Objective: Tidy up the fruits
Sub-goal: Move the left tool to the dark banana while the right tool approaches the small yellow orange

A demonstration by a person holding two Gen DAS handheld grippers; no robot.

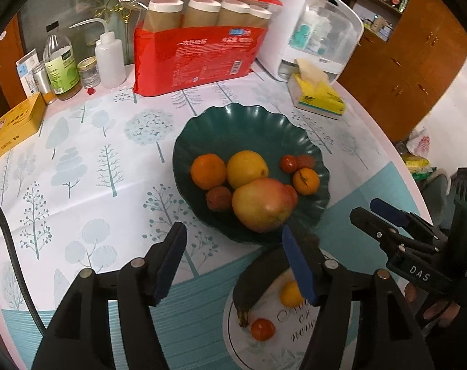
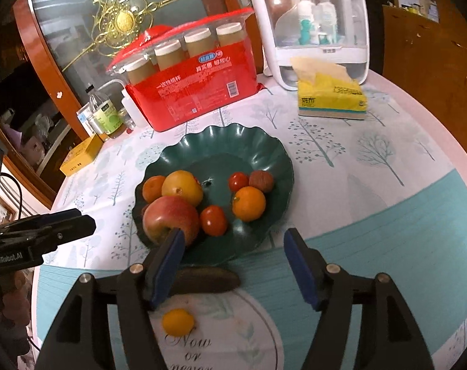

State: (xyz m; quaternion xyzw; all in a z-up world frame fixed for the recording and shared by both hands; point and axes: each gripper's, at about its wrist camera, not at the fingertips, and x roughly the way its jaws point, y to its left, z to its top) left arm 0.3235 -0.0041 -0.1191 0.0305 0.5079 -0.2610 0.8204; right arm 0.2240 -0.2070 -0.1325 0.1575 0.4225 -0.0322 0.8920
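Nearest, the left hand-held gripper and the right hand-held gripper both hang wide open and empty over a white plate carrying a dark banana, a small yellow fruit and a small red tomato. Just beyond it on the tree-patterned tabletop sits a green scalloped bowl with an apple, oranges and small red fruits. Farther back stand a red pack of paper cups and a yellow tissue box.
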